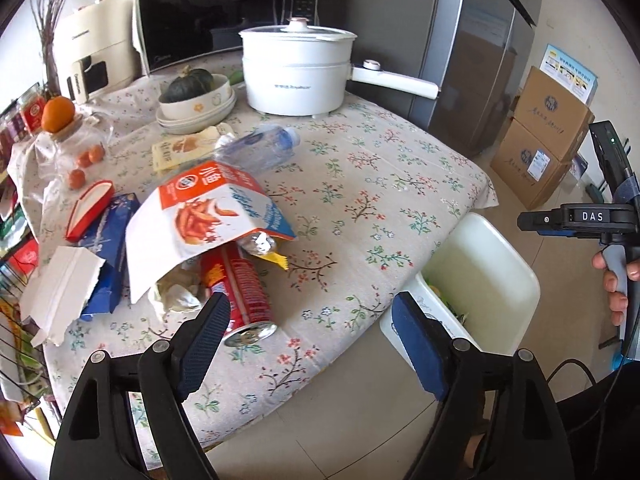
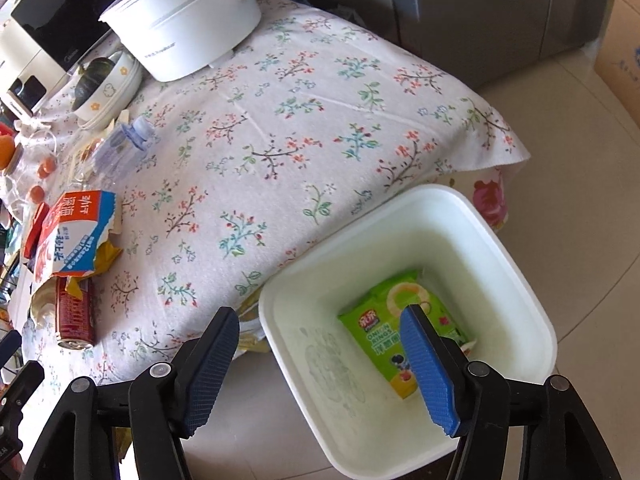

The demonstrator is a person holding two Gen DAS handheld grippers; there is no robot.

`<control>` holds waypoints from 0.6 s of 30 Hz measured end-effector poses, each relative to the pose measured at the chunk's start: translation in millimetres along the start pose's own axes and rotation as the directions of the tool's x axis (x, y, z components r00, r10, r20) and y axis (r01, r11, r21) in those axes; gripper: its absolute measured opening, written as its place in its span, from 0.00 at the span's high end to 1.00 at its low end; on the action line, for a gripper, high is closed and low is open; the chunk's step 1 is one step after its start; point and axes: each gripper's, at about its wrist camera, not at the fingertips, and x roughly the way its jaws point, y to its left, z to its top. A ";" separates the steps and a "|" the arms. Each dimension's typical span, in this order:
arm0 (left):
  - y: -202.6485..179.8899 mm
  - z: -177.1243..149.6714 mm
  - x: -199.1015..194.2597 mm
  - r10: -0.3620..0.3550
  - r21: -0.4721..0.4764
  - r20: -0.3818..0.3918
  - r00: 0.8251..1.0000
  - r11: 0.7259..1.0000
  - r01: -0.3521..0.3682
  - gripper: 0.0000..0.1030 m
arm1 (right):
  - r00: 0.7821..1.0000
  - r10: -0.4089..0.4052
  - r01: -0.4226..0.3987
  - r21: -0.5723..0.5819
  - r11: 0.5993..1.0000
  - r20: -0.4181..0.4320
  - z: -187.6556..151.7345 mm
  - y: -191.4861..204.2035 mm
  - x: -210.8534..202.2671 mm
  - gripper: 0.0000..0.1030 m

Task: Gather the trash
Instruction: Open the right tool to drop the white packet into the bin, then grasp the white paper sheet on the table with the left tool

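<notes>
A white trash bin [image 2: 512, 248] stands on the floor at the table's corner; a green onion-rings snack bag [image 2: 372, 320] lies inside it. The bin also shows in the left wrist view [image 1: 500, 256]. My right gripper [image 2: 320, 344] is open and empty above the bin's near rim. My left gripper [image 1: 312, 312] is open and empty over the table's edge, its left finger beside a red can [image 1: 244, 296] lying on its side. Over the can lies an orange-and-blue torn snack bag [image 1: 200, 220], with crumpled tissue [image 1: 176, 292], a foil wrapper [image 1: 260, 244] and a clear plastic bottle [image 1: 260, 148] nearby.
On the floral tablecloth [image 1: 380, 184]: a white electric pot [image 1: 296, 76], bowls with a squash [image 1: 192, 92], a blue box [image 1: 108, 240], torn white paper [image 1: 60, 288], a microwave [image 1: 216, 20]. A fridge [image 1: 472, 40] and cardboard boxes [image 1: 540, 140] stand behind.
</notes>
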 end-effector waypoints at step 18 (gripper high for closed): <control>193.2 -20.1 -39.1 0.216 -0.325 -0.031 0.976 0.921 -0.215 0.17 | 0.996 0.082 -0.088 -0.196 0.977 -0.040 14.4 137.2 40.8 0.26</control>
